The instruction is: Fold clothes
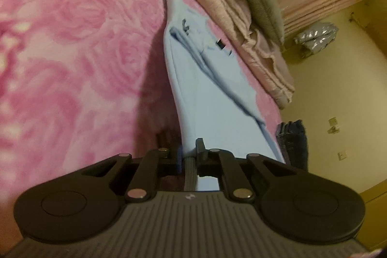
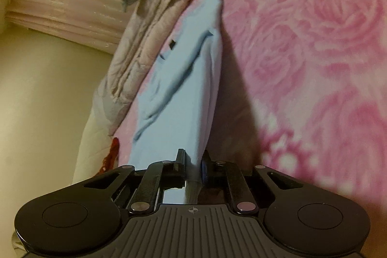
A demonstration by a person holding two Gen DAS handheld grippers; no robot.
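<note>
A light blue garment (image 1: 205,79) hangs stretched from both grippers down toward the pink rose-patterned blanket (image 1: 72,40); its far end touches the blanket. It has dark print and a small black tag. My left gripper (image 1: 189,152) is shut on one near corner of it. My right gripper (image 2: 193,161) is shut on another near corner of the same garment (image 2: 188,79), above the pink blanket (image 2: 314,52). Folds run along the cloth between the two grips.
A folded beige quilt (image 1: 241,23) with a grey cushion (image 1: 261,4) lies along the bed's edge, also in the right wrist view (image 2: 140,45). Dark jeans (image 1: 293,139) hang by the bed side. A yellow wall, sockets and a silvery bag (image 1: 316,36) lie beyond.
</note>
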